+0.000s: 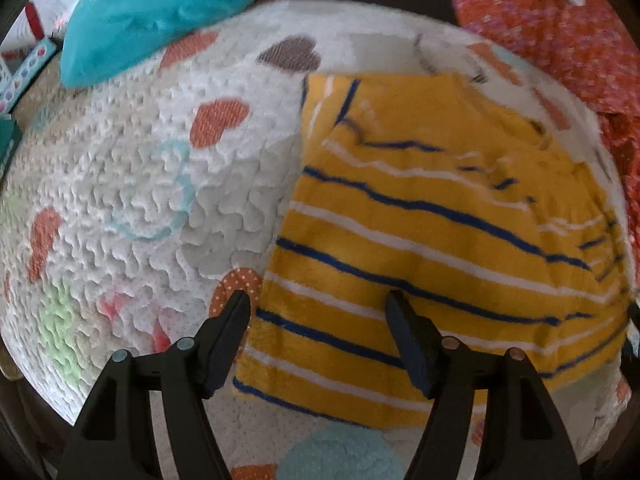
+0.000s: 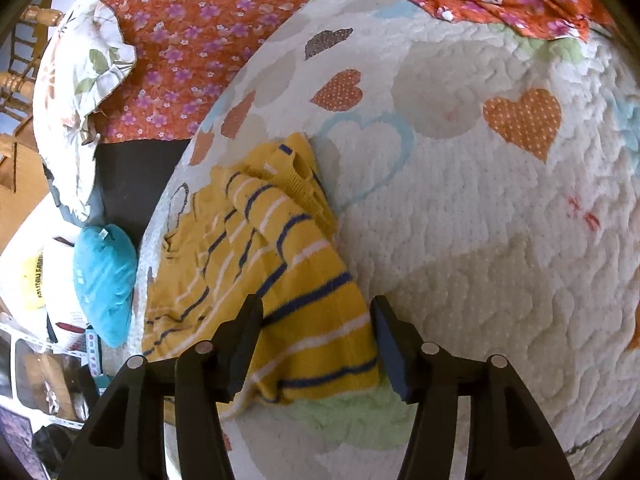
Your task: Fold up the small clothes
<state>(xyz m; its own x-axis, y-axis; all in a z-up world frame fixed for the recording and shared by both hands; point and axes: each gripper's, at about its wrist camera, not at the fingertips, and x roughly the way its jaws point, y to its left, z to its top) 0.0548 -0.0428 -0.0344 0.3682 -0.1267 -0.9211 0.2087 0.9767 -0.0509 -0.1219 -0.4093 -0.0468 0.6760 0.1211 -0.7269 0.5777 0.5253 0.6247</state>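
Observation:
A small yellow garment (image 1: pixel 432 240) with blue and white stripes lies folded on a white quilted blanket (image 1: pixel 132 184) with heart patches. My left gripper (image 1: pixel 318 300) is open just above the garment's near left corner, one finger over the blanket, the other over the cloth. In the right wrist view the same garment (image 2: pixel 280 264) lies left of centre on the blanket (image 2: pixel 480 240). My right gripper (image 2: pixel 316 304) is open over its near right corner, holding nothing.
A teal cushion (image 1: pixel 156 12) lies at the blanket's far left edge and shows in the right wrist view (image 2: pixel 106 280). An orange floral cloth (image 2: pixel 208 40) covers the far side (image 1: pixel 560 32). A leaf-print pillow (image 2: pixel 76 92) and clutter sit beyond the blanket's edge.

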